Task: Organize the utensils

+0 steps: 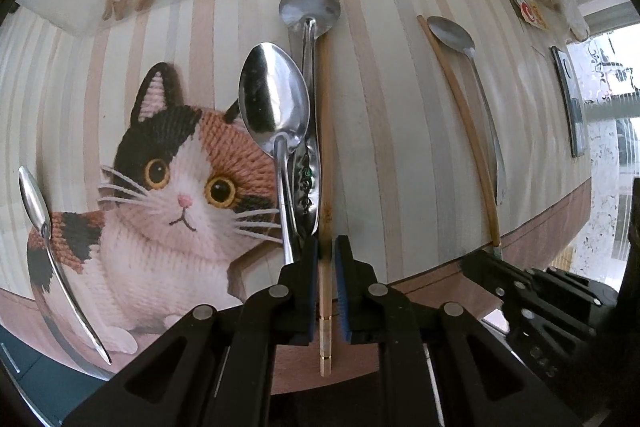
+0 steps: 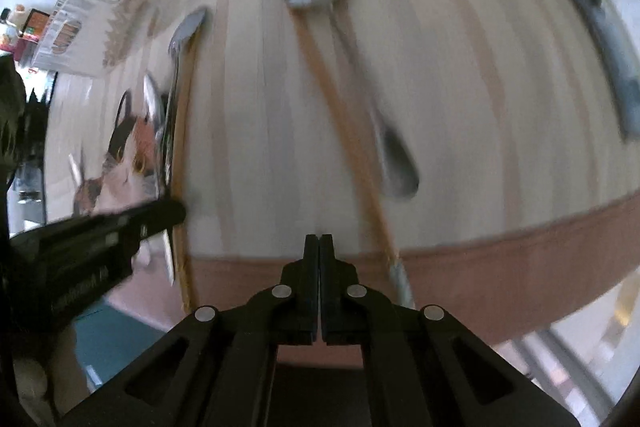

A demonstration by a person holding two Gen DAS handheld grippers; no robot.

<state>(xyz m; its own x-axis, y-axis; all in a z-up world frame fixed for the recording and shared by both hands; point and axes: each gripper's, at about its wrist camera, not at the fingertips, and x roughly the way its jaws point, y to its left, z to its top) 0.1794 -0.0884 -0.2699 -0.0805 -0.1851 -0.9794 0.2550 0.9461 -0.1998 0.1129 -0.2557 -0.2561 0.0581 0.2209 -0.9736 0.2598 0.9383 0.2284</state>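
Nearest, the left gripper straddles a slim pale wooden chopstick lying on the cloth; its blue-padded jaws sit slightly apart on either side of it, so it is released, not clamped. Just beside the chopstick at nine o'clock lie two polished steel spoons: a shiny oval one overlapping a longer one with an embossed handle. Toward three o'clock, well apart, a second wooden chopstick rests beside a dull grey spoon. At eight o'clock lies a fourth, narrow spoon. All rest on a striped cream tablecloth bearing a knitted-look calico cat print. The right gripper, black jaws pressed together, holds nothing.
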